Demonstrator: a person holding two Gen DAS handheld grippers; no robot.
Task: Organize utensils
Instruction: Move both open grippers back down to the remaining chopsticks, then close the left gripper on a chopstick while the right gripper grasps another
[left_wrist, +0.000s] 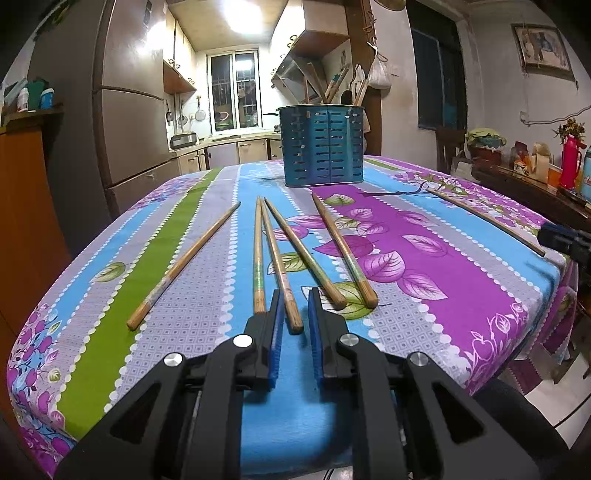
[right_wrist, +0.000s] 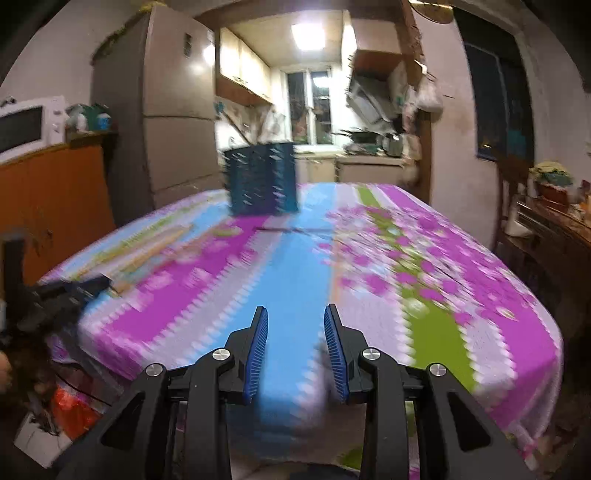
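the left gripper (left_wrist: 295, 295) is low over the near edge of the table (left_wrist: 424, 240), its jaws apart by a narrow gap, and the thick end of one chopstick (left_wrist: 275, 254) lies between the blue pads without being pinched. four more chopsticks (left_wrist: 328, 245) lie loose beside it on the flowered cloth, and another one (left_wrist: 484, 219) is far to the right. the blue slotted holder (left_wrist: 322, 146) stands upright behind them. the right gripper (right_wrist: 295, 317) is wide apart and holds nothing; its view is blurred.
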